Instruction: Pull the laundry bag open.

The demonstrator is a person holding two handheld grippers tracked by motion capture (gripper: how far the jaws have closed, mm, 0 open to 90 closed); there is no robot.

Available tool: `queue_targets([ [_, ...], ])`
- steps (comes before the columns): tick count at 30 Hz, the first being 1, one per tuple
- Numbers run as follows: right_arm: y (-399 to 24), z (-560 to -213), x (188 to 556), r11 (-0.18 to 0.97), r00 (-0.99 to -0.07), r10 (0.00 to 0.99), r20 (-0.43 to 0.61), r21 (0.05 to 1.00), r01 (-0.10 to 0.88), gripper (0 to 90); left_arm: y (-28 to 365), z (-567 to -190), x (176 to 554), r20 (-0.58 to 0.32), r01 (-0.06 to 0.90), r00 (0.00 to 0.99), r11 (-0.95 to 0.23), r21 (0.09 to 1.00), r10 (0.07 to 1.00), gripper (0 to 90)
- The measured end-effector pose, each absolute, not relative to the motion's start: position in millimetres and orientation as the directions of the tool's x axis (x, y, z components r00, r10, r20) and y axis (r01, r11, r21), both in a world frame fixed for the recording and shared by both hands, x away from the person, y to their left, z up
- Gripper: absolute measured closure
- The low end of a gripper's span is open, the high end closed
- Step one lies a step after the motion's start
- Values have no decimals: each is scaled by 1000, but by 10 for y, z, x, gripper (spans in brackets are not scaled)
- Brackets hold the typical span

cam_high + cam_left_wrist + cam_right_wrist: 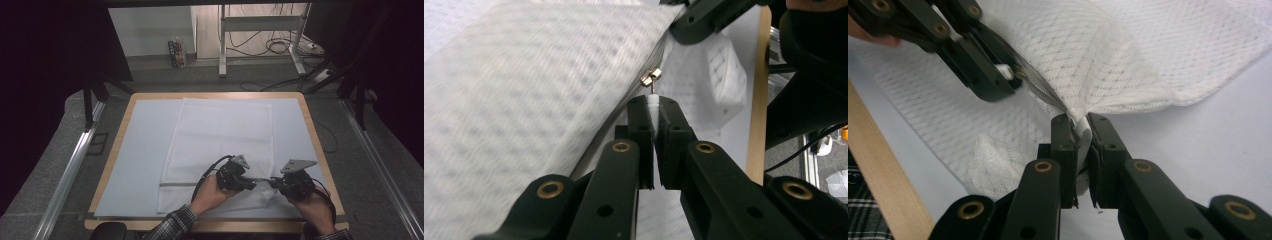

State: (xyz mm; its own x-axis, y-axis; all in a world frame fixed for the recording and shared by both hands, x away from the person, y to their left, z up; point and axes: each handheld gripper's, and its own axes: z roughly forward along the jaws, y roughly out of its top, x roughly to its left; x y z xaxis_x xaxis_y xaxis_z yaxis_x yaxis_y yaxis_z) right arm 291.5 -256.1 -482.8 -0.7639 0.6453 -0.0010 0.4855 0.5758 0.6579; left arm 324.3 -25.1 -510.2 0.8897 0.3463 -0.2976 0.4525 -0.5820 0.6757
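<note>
A white mesh bag [220, 150] lies on the table [310, 120], long axis running away from the person; left gripper [653, 102] pinches its zip pull [651, 77]; right gripper [1080, 122] clamps the bag's near right corner

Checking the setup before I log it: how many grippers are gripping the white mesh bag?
2. The left gripper pinches the zipper pull near the mesh bag's front edge; the right gripper clamps the bag's fabric just beside it, jaws facing the left one.
</note>
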Motion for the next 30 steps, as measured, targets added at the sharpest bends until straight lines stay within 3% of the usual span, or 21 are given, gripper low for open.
queue_targets([
  [30,-2602,-4875,2944,580,-756,655,1,641,504,819,240,-5150,3169,-298,493,865,-577,651,403,872],
])
